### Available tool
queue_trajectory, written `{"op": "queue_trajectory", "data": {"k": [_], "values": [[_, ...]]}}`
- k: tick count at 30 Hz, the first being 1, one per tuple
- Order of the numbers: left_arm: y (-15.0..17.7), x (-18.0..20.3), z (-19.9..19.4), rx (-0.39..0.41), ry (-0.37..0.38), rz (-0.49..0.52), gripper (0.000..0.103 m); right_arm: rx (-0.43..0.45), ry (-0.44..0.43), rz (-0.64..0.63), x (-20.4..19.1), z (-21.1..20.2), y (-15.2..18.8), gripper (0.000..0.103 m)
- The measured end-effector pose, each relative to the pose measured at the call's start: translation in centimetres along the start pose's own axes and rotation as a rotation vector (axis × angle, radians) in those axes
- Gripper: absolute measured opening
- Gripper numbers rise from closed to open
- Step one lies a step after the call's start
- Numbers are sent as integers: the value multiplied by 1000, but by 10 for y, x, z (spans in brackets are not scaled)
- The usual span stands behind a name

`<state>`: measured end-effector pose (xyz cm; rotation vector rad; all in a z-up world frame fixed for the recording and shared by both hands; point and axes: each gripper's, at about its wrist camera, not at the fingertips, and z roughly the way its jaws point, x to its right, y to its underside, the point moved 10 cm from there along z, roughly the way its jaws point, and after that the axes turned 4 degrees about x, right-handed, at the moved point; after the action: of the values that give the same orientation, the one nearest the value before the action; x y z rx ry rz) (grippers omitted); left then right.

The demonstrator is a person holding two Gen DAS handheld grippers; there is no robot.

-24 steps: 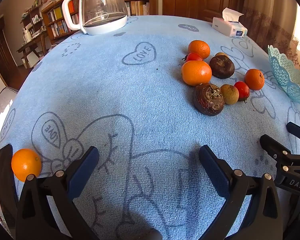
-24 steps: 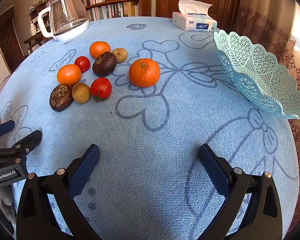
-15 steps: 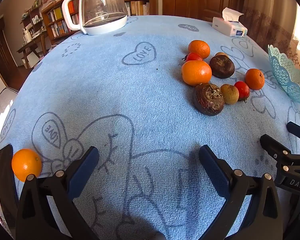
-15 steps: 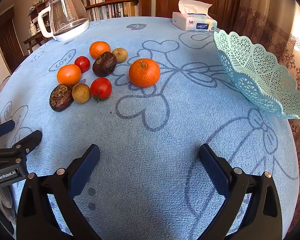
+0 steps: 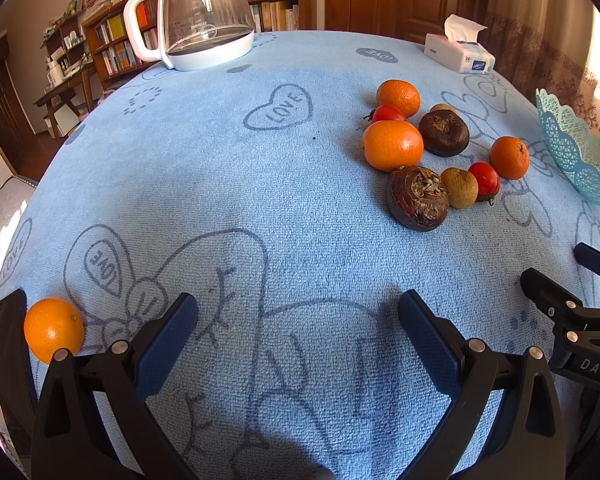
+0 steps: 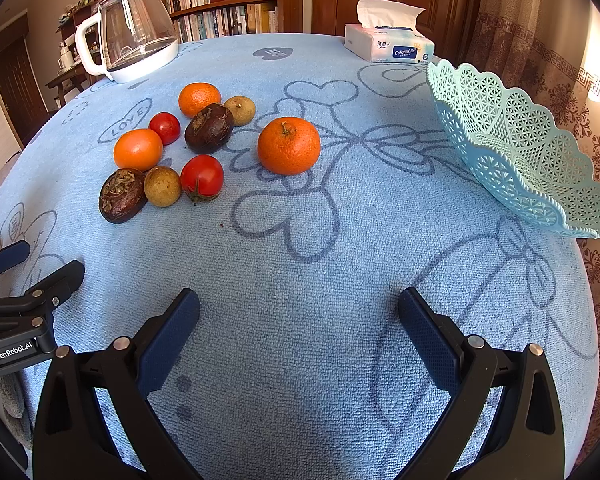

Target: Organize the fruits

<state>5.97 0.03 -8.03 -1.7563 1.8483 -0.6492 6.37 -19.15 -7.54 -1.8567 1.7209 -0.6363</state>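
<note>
A cluster of fruit lies on the blue tablecloth: oranges (image 6: 288, 151), red tomatoes (image 6: 202, 176), dark brown fruits (image 6: 209, 127) and small tan fruits (image 6: 162, 186). The cluster also shows in the left wrist view, with an orange (image 5: 393, 145) and a dark fruit (image 5: 417, 197). A lone orange (image 5: 53, 329) sits by the table's left edge. An empty turquoise lattice basket (image 6: 512, 144) stands at the right. My left gripper (image 5: 298, 324) and right gripper (image 6: 299, 316) are both open and empty, low over the near table, apart from the fruit.
A glass kettle (image 5: 198, 12) stands at the far left of the table and a tissue box (image 6: 389, 45) at the far edge. Bookshelves and wooden doors lie behind. The table edge curves close on the right by the basket.
</note>
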Motion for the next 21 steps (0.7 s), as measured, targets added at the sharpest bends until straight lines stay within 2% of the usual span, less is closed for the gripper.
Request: {"op": "queue_trajectory", "data": {"k": [15,21], "values": [[0,0,0,0,0,0,98,4,-35,18,1,-2,0,101],[0,-1,-1,0,5,-4,98,-13,-46,-25,-2,1,1,101]]}}
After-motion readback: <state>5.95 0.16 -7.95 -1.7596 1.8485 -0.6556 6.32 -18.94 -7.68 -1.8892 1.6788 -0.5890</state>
